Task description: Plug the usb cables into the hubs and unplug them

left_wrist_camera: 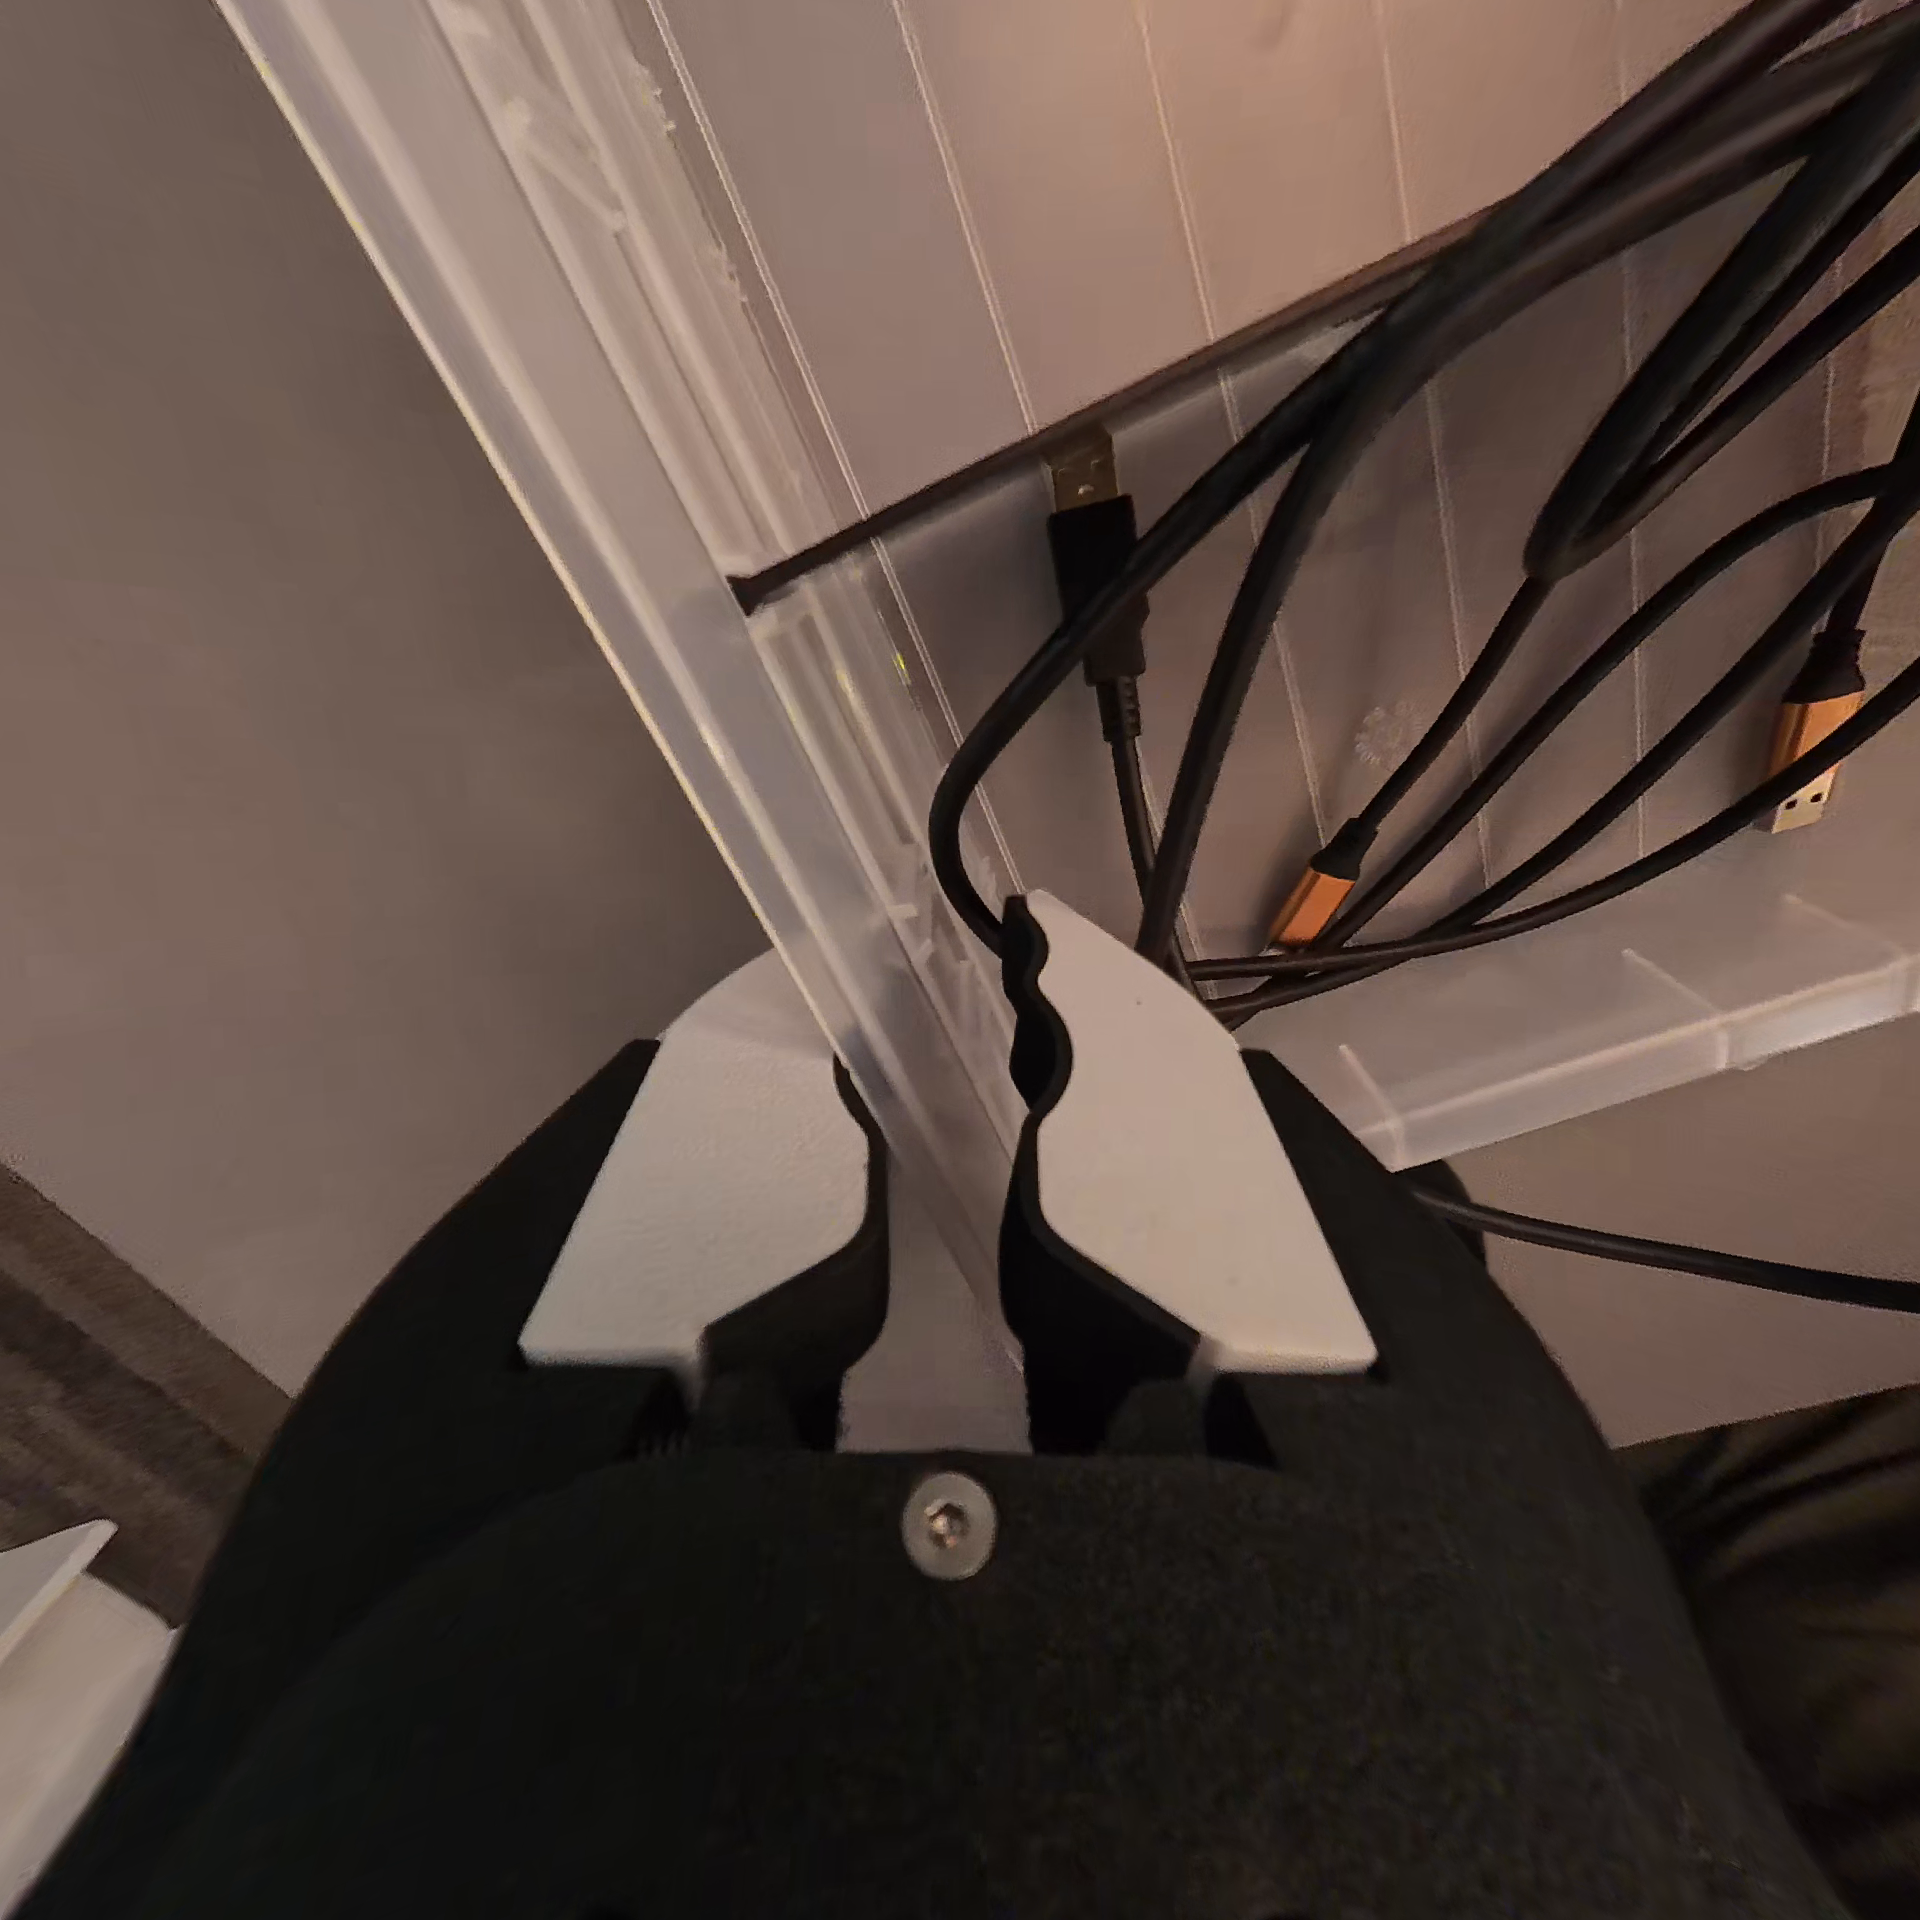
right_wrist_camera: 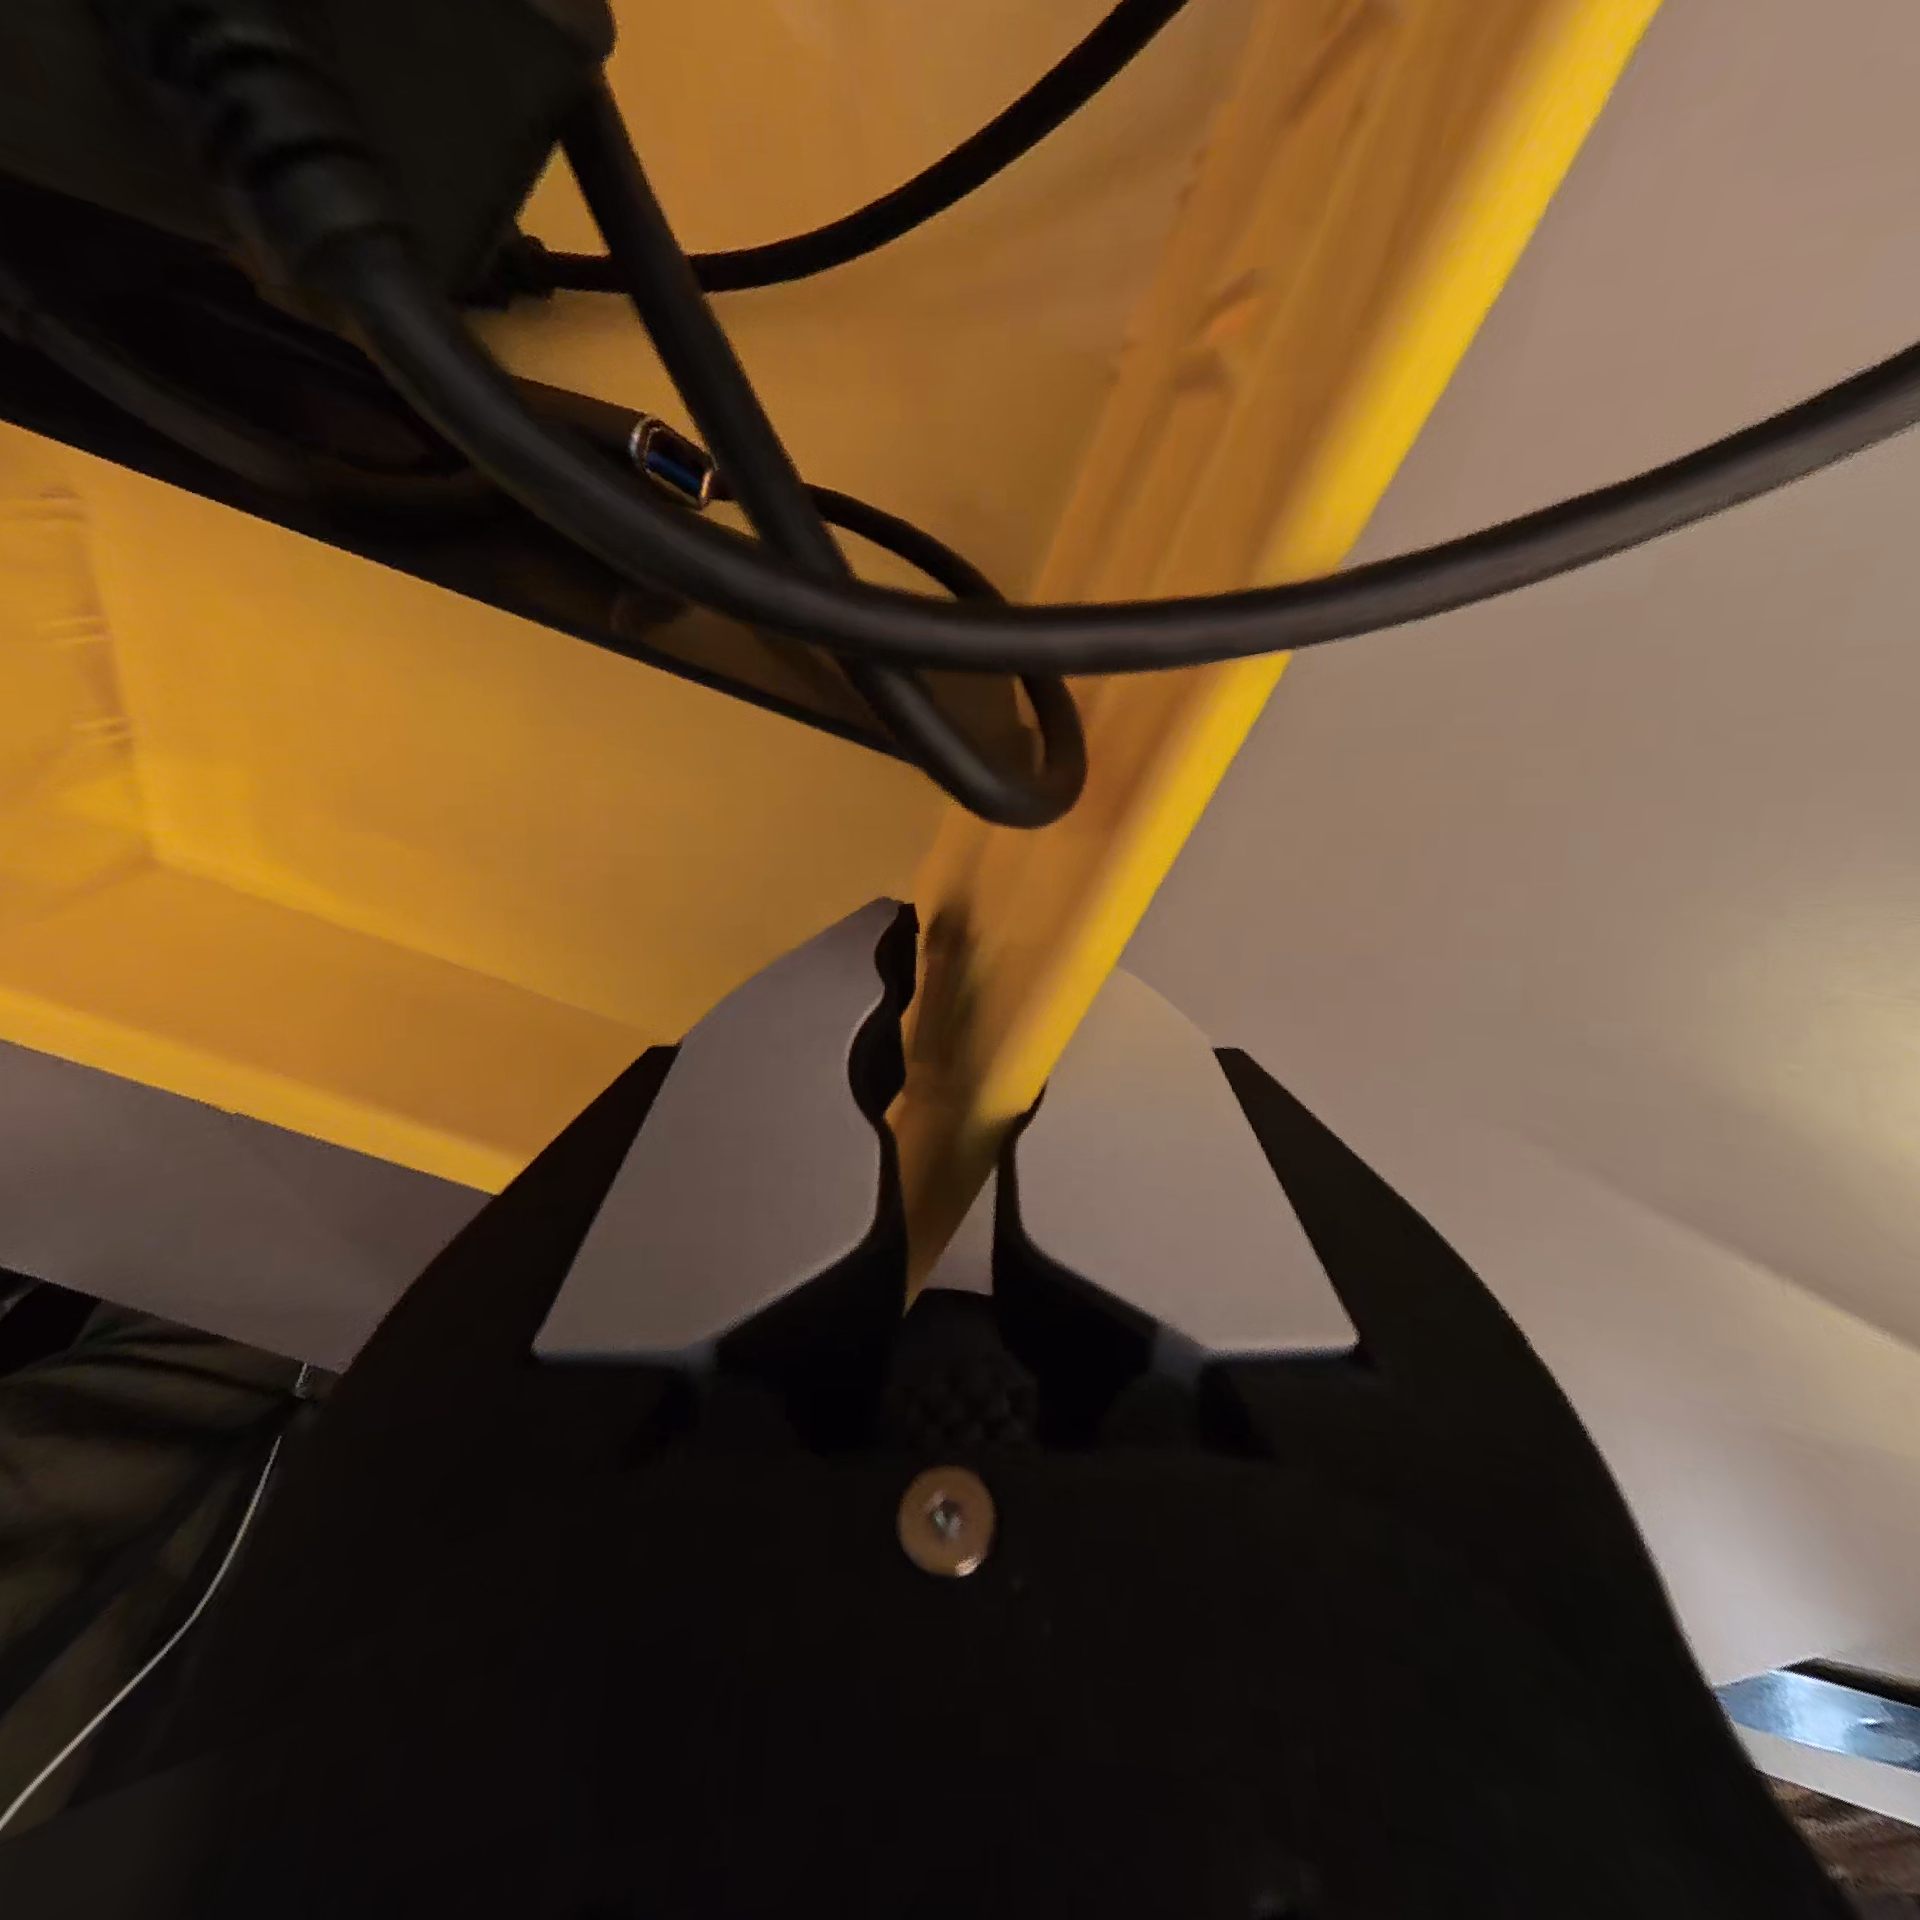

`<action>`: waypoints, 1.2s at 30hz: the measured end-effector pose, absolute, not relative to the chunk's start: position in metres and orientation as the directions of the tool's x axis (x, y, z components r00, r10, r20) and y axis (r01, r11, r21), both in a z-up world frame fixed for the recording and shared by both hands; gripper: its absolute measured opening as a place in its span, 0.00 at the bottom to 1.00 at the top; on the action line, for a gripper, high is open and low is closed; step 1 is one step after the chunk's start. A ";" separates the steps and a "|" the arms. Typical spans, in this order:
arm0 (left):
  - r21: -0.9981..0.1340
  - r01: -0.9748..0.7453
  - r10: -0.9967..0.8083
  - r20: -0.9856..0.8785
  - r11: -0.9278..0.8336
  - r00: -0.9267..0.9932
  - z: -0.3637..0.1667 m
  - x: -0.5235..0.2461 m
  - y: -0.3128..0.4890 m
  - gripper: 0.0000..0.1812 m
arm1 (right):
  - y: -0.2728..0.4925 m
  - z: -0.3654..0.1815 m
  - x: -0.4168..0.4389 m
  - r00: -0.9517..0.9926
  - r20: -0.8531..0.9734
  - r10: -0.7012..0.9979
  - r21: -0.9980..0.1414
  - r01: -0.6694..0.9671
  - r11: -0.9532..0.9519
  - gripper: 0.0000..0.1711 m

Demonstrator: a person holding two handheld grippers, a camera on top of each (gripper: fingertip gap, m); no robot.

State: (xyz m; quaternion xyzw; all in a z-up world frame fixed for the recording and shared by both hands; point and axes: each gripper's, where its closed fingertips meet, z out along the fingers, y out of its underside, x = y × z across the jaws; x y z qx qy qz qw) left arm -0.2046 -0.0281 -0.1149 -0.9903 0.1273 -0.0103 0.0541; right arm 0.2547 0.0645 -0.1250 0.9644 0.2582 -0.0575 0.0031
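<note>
My left gripper (left_wrist_camera: 914, 966) is shut on the side wall of a clear plastic bin (left_wrist_camera: 623, 499), one finger inside and one outside. In the bin lie several black USB cables (left_wrist_camera: 1558, 260), a black plug (left_wrist_camera: 1091, 540) and two gold-sleeved plugs (left_wrist_camera: 1803, 748) (left_wrist_camera: 1314, 904), all loose. My right gripper (right_wrist_camera: 997, 966) is shut on the side wall of a yellow bin (right_wrist_camera: 1299, 416). Inside that bin are black cables (right_wrist_camera: 727, 582), a dark hub body (right_wrist_camera: 312, 156) and a grey connector end with a blue port (right_wrist_camera: 675, 468). One black cable (right_wrist_camera: 1455, 561) arcs over the yellow wall.
Both bins stand on a pale beige tabletop (left_wrist_camera: 260, 623) (right_wrist_camera: 1558, 935). Grey carpet (left_wrist_camera: 83, 1351) and a white object (left_wrist_camera: 52, 1621) show at the lower left of the left wrist view. A metal strip (right_wrist_camera: 1829, 1725) shows at the lower right of the right wrist view.
</note>
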 end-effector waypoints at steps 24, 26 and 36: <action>-0.443 -0.214 -0.272 0.072 -0.871 0.960 -0.038 -0.203 -0.034 0.11 | -0.028 -0.009 0.061 0.608 -0.074 0.791 -0.605 0.603 -0.520 0.12; -0.486 -0.236 -0.298 0.052 -0.841 0.953 -0.029 -0.197 -0.028 0.11 | -0.028 -0.028 0.036 0.618 -0.041 0.785 -0.556 0.638 -0.532 0.15; -0.530 -0.303 -0.381 0.041 -0.792 0.924 -0.013 -0.180 -0.037 0.10 | 0.019 -0.076 0.006 0.792 0.093 0.604 -0.343 0.595 -0.727 0.22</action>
